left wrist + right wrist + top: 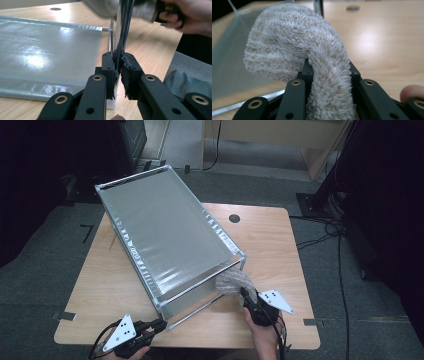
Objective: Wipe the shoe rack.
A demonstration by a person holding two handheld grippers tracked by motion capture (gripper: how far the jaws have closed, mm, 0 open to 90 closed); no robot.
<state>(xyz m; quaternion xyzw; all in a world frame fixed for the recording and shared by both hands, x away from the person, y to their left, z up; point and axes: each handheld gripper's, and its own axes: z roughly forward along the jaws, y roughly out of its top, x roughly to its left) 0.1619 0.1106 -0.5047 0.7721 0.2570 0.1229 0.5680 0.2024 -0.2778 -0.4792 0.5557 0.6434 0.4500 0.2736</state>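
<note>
Left gripper (119, 72), lower left of high view, clamps its 2 jaws on the rack (165, 240) corner post, likely steadying it. Right gripper (328, 75) pinches fluffy cloth (294, 45) at rack's lower-right end, probably to wipe.

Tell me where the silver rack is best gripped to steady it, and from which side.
Take the silver rack by the thin upright post at its near corner, coming in from the person's side. The post is slim enough to fit between the fingers, unlike the broad fabric shelf. The left gripper already sits there.
</note>
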